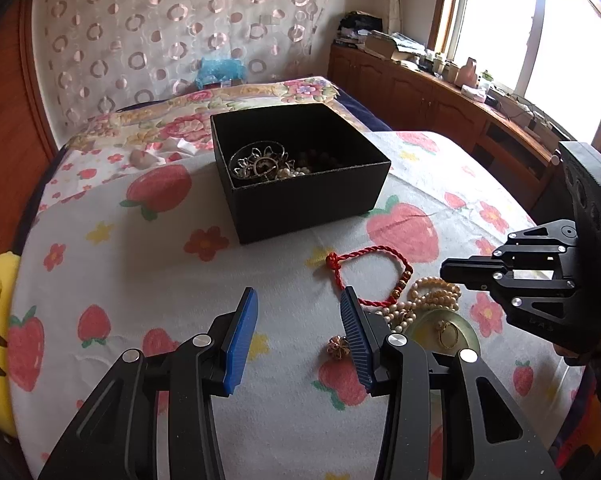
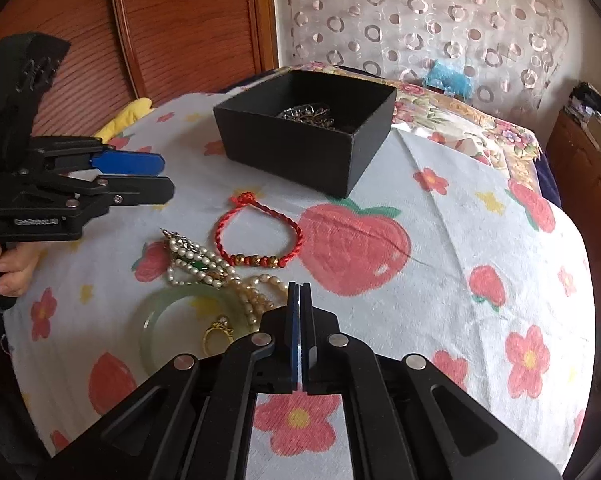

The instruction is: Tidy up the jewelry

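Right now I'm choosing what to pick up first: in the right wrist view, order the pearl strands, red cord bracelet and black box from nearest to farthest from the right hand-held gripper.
From the right hand-held gripper:
1. Pearl strands, just left of its tips.
2. Red cord bracelet, beyond, slightly left.
3. Black box, farthest, at the cloth's back.

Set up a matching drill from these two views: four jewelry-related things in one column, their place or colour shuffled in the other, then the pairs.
Things:
1. cord bracelet
2. gold ring
3. box
4. bangle

Descriptions:
A. black, open on top, with jewelry inside
B. pale green, lying flat on the cloth
C. red, with gold beads along one side
D. lying inside the bangle's circle

Pairs: 1-C, 2-D, 3-A, 4-B
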`<state>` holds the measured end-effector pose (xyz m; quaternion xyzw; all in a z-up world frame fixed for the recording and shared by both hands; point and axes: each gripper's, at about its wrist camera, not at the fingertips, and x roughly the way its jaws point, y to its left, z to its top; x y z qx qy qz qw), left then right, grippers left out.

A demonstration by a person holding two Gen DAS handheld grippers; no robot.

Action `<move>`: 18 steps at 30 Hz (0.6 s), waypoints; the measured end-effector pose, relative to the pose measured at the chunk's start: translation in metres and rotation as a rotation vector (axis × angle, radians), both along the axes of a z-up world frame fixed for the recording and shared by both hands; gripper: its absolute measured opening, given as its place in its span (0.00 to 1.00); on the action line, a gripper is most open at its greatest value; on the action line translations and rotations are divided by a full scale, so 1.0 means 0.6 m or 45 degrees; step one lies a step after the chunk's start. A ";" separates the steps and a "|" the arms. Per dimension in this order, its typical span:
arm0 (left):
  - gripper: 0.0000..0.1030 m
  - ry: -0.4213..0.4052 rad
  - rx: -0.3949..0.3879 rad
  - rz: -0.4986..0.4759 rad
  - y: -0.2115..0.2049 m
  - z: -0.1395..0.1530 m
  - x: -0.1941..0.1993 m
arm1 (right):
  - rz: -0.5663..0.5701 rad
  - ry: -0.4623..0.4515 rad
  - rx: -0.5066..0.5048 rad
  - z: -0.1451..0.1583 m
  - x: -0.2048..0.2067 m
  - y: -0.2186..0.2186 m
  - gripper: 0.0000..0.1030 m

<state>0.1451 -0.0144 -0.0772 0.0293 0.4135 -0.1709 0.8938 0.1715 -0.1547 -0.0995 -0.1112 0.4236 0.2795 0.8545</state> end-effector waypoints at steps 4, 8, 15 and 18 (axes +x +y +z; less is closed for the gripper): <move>0.40 0.003 0.000 0.003 0.000 -0.002 -0.002 | 0.008 0.021 0.003 -0.004 0.008 0.001 0.03; 0.40 0.005 0.003 0.000 0.000 -0.005 0.000 | 0.015 0.023 0.016 0.000 0.010 0.002 0.21; 0.40 0.008 0.007 -0.006 -0.002 -0.010 0.000 | 0.027 0.021 -0.040 -0.003 0.010 0.009 0.21; 0.40 0.011 0.014 -0.010 -0.004 -0.012 0.000 | -0.006 0.013 -0.097 -0.008 0.019 0.009 0.18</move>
